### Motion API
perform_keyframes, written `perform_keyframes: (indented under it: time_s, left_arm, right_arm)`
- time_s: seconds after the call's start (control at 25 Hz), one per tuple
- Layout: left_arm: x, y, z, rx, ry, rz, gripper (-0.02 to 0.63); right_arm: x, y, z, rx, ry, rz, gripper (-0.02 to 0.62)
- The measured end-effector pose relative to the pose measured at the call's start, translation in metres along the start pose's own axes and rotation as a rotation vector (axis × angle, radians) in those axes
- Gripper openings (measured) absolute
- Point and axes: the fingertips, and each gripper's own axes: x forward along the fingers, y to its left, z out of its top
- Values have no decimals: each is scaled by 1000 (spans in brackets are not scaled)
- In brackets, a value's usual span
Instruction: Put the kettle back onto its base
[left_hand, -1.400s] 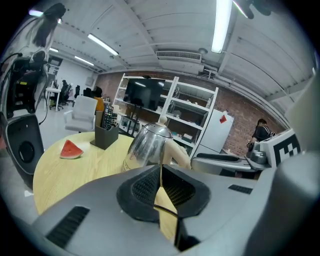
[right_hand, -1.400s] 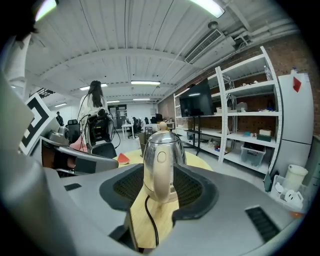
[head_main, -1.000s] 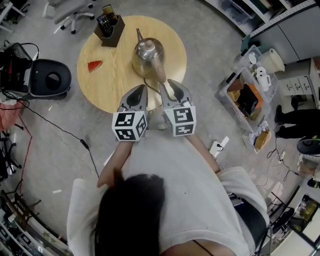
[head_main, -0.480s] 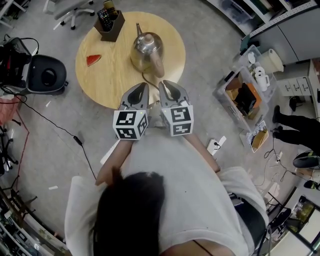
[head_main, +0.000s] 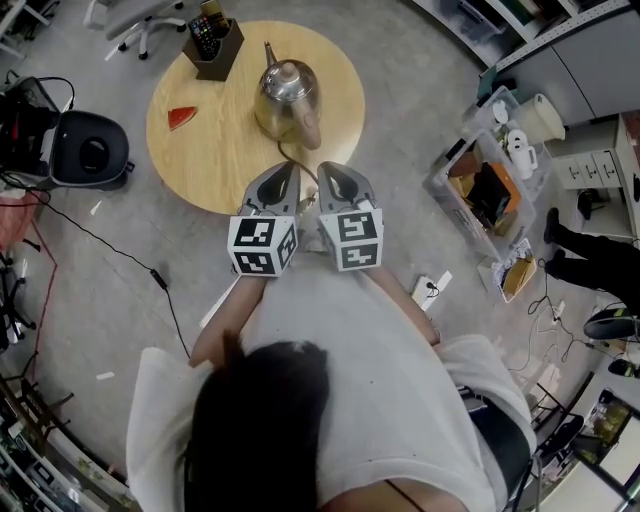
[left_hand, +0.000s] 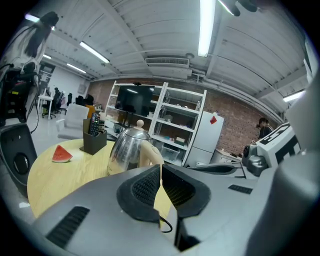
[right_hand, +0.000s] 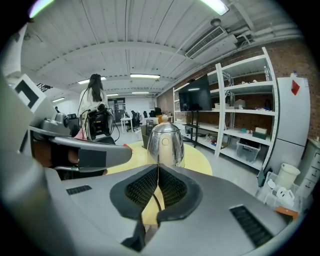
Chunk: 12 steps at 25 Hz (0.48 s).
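The steel kettle (head_main: 283, 88) with a beige handle (head_main: 310, 126) stands upright on the round wooden table (head_main: 215, 155). It also shows in the left gripper view as the kettle (left_hand: 127, 150) and in the right gripper view as the kettle (right_hand: 165, 142). A black cord (head_main: 287, 155) runs out from under it; I cannot make out its base. My left gripper (head_main: 289, 168) is shut and empty at the table's near edge. My right gripper (head_main: 324, 167) sits beside it. Its jaws have just been closing with nothing between them, and they are shut, a short way from the handle.
On the table lie a red watermelon slice (head_main: 181, 118) and a dark holder with remotes (head_main: 212, 45). A black round appliance (head_main: 90, 150) sits on the floor at the left. A clear bin of clutter (head_main: 490, 190) stands at the right. Cables cross the floor.
The right gripper's jaws, wider and close to the kettle's handle a second ago, have closed. Both grippers now sit farther from the kettle, nearer the table's edge.
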Motion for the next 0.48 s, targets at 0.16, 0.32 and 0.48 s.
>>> perform_keyframes:
  time_s: [0.16,0.32,0.48]
  left_arm:
    - [0,0,-1,-1,3,6,35]
    - [1,-1,0,-6,1,11,35]
    - [1,-3,0,-3,-2,15,35]
  right_arm:
    - [-1,2,1,3,-4,9,28]
    - [-2,0,2,3,-4,12,28]
    - [-3,-2,2,4,-1,7,26]
